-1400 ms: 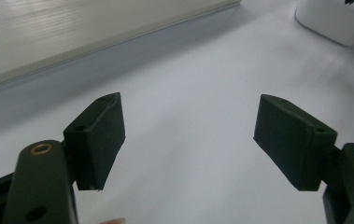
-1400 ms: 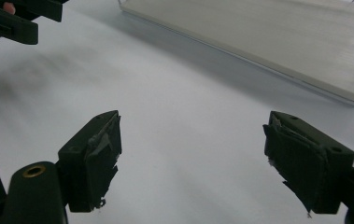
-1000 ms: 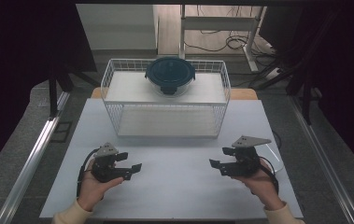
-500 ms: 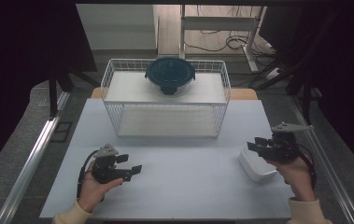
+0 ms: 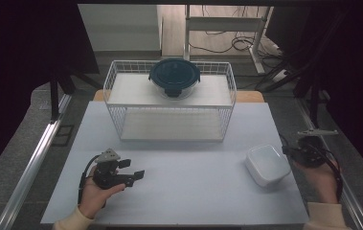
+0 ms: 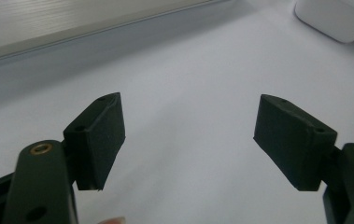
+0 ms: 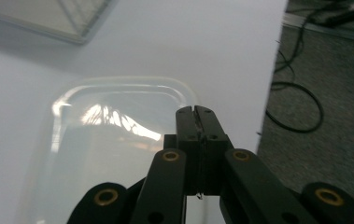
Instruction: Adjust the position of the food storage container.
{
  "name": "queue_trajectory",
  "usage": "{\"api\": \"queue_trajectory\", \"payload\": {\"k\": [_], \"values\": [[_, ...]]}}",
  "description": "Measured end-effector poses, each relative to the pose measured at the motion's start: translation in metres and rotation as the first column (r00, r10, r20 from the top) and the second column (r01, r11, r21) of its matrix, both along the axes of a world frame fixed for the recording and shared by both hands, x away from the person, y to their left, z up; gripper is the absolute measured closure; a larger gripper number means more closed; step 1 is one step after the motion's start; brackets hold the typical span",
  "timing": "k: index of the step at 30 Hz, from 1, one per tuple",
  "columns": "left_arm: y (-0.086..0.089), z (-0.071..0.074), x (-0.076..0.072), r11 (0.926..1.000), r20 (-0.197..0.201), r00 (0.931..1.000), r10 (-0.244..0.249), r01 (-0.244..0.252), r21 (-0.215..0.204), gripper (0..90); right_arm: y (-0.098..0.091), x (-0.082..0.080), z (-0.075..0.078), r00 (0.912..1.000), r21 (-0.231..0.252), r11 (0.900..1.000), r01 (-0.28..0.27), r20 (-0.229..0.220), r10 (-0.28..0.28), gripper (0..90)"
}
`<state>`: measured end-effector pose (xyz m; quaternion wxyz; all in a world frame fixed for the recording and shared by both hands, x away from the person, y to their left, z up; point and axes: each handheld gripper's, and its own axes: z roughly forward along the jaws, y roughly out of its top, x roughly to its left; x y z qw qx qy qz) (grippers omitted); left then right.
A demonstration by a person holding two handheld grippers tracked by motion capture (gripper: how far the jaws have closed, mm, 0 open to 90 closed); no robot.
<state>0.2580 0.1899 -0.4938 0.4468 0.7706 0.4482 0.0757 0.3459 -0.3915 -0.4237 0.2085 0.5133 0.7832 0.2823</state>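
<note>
A white, rounded rectangular container (image 5: 266, 164) lies on the white table (image 5: 188, 191) at the front right; it is also in the right gripper view (image 7: 114, 140) and far off in the left gripper view (image 6: 333, 18). My right gripper (image 5: 288, 152) sits at the table's right edge, just right of the container. Its jaws have just been closing and now stand shut (image 7: 194, 112) over the container's right rim, and I see nothing between them. My left gripper (image 5: 133, 168) rests at the front left, open (image 6: 188, 135), with only bare table between its pads.
A white wire rack (image 5: 169, 103) stands at the back middle, with a round container with a dark blue lid (image 5: 174, 76) on its top shelf. Grey floor with cables (image 7: 300, 107) lies just past the table's right edge.
The right hand has moved from the front middle out to the table's right edge, uncovering the white container, and its jaws have gone from open to shut. The left gripper has kept still.
</note>
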Motion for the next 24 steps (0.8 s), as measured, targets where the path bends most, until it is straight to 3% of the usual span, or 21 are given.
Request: {"api": "queue_trajectory", "payload": {"k": [4, 9, 19, 24], "values": [[0.000, -0.001, 0.000, 1.0000, 0.000, 1.0000, -0.003, 0.003, 0.000, 24.0, -0.008, 0.008, -0.006, 0.9988, -0.041, 0.9981, 0.046, -0.016, -0.047, 89.0], [0.001, 0.000, 0.000, 1.0000, 0.000, 1.0000, 0.001, -0.001, -0.007, 24.0, -0.013, 0.013, -0.013, 0.9972, -0.050, 0.9967, 0.063, -0.036, -0.065, 89.1], [0.000, 0.000, 0.001, 1.0000, 0.000, 1.0000, -0.003, 0.003, -0.005, 24.1, -0.010, 0.043, -0.025, 0.9961, -0.054, 0.9982, 0.025, -0.083, -0.029, 89.2], [0.002, 0.000, 0.000, 1.0000, 0.004, 1.0000, -0.001, 0.001, -0.010, 24.3, 0.006, 0.057, -0.030, 0.9899, -0.109, 0.9930, -0.047, -0.138, 0.031, 89.3]]}}
